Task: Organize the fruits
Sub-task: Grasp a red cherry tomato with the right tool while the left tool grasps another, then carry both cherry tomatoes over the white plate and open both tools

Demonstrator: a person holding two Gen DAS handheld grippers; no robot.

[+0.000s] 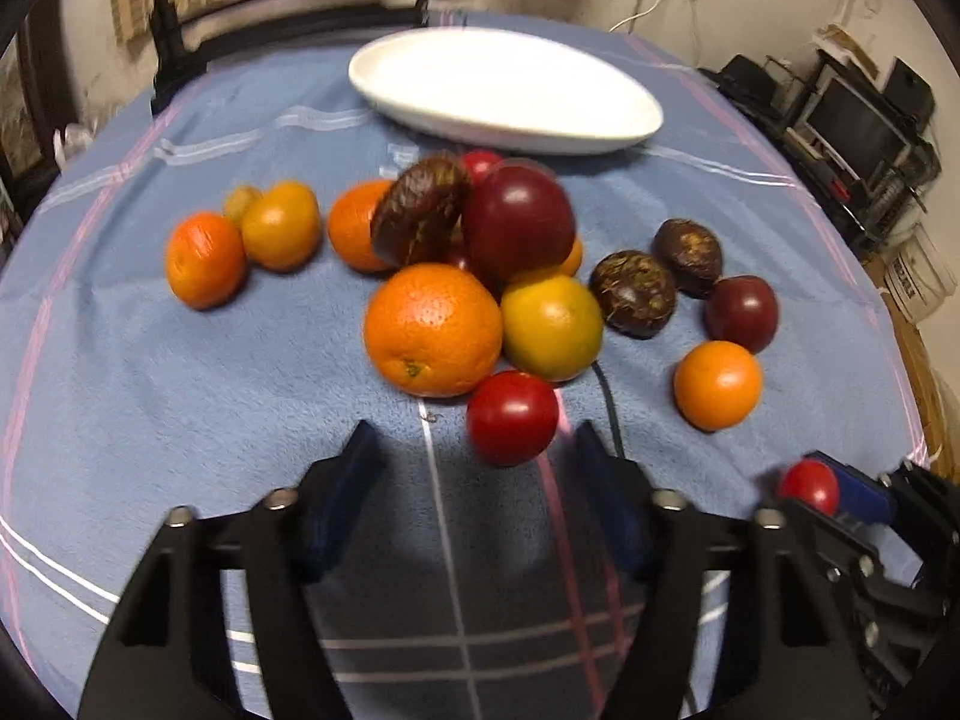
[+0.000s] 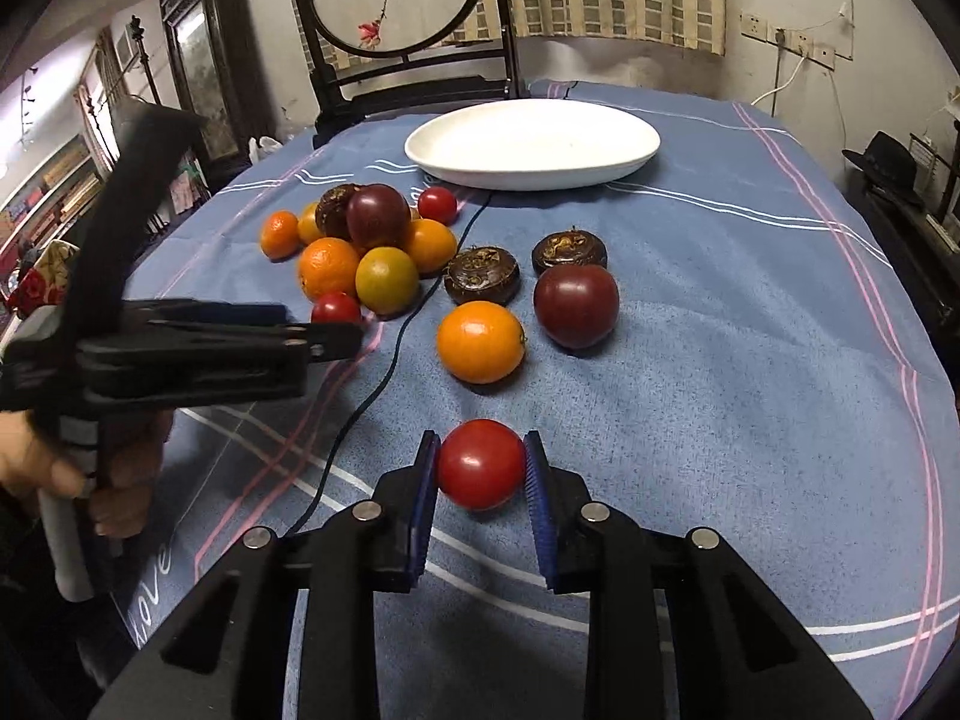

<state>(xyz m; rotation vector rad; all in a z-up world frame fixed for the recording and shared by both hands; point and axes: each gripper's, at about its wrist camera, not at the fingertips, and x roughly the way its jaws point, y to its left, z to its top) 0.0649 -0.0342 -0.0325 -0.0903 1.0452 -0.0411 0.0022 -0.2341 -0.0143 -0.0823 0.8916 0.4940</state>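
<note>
My right gripper (image 2: 480,468) is shut on a red tomato (image 2: 480,464) just above the blue cloth; it also shows in the left wrist view (image 1: 809,485). My left gripper (image 1: 474,450) is open and empty, with another red tomato (image 1: 512,417) just ahead of its tips. A pile of oranges (image 1: 433,329), a yellow-green citrus (image 1: 551,327), dark purple fruits (image 1: 519,219) and brown water chestnuts (image 1: 633,293) lies mid-table. An empty white oval plate (image 2: 531,144) stands at the far side.
A black cable (image 2: 384,372) runs across the cloth between the fruit groups. A loose orange (image 2: 480,341) and a dark purple fruit (image 2: 575,305) lie ahead of my right gripper. A dark chair (image 2: 408,78) stands behind the table.
</note>
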